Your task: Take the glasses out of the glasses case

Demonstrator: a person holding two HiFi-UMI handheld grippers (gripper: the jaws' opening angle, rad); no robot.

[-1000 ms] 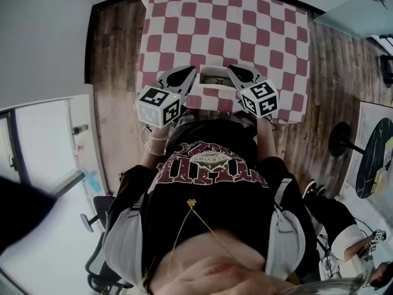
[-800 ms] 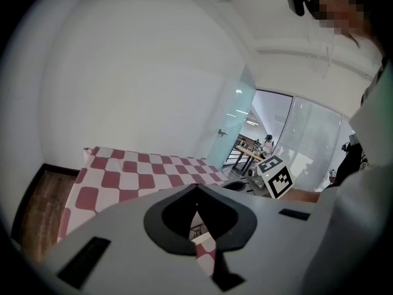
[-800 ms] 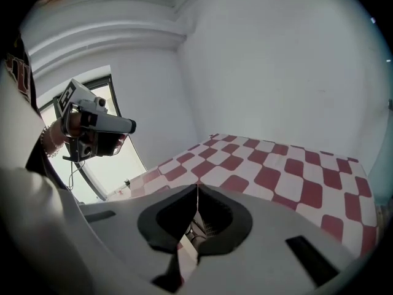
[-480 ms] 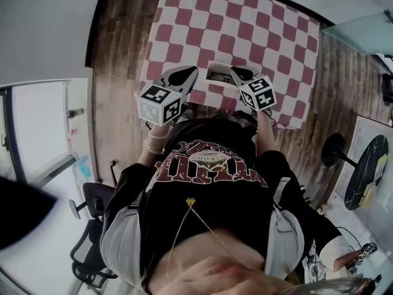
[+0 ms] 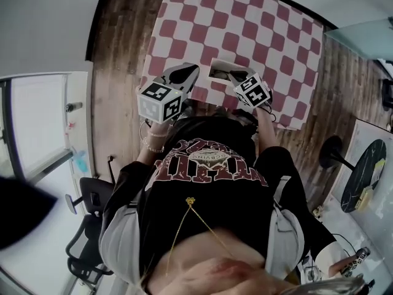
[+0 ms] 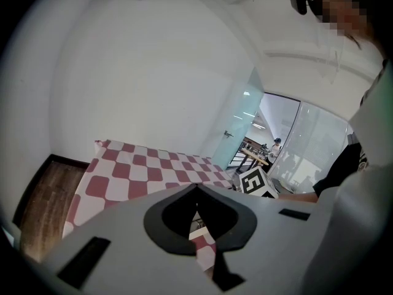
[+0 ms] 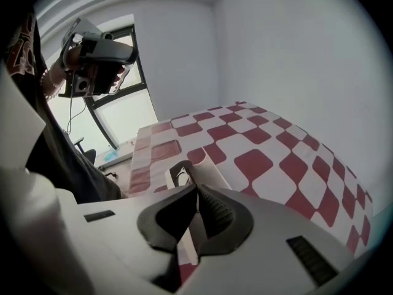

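A white glasses case [image 5: 219, 70] lies open near the front edge of the red-and-white checked tablecloth [image 5: 245, 29]. In the right gripper view the case [image 7: 206, 174] sits just beyond the jaw tips, and a dark part of the glasses [image 7: 178, 177] shows inside its near end. My right gripper [image 5: 230, 74] hangs over the case's right end with its jaws together and nothing between them. My left gripper [image 5: 186, 74] is to the left of the case, apart from it, jaws also together and empty. The right gripper's marker cube [image 6: 258, 182] shows beyond the left jaws.
The table stands against a white wall on a dark wood floor [image 5: 120, 54]. A black office chair [image 5: 86, 226] is behind my left side. A glass door [image 6: 242, 115] lies past the table's far right corner.
The head camera has tilted, so the table sits higher and further right in view. Both grippers stay shut by the case; the right one has edged closer over it.
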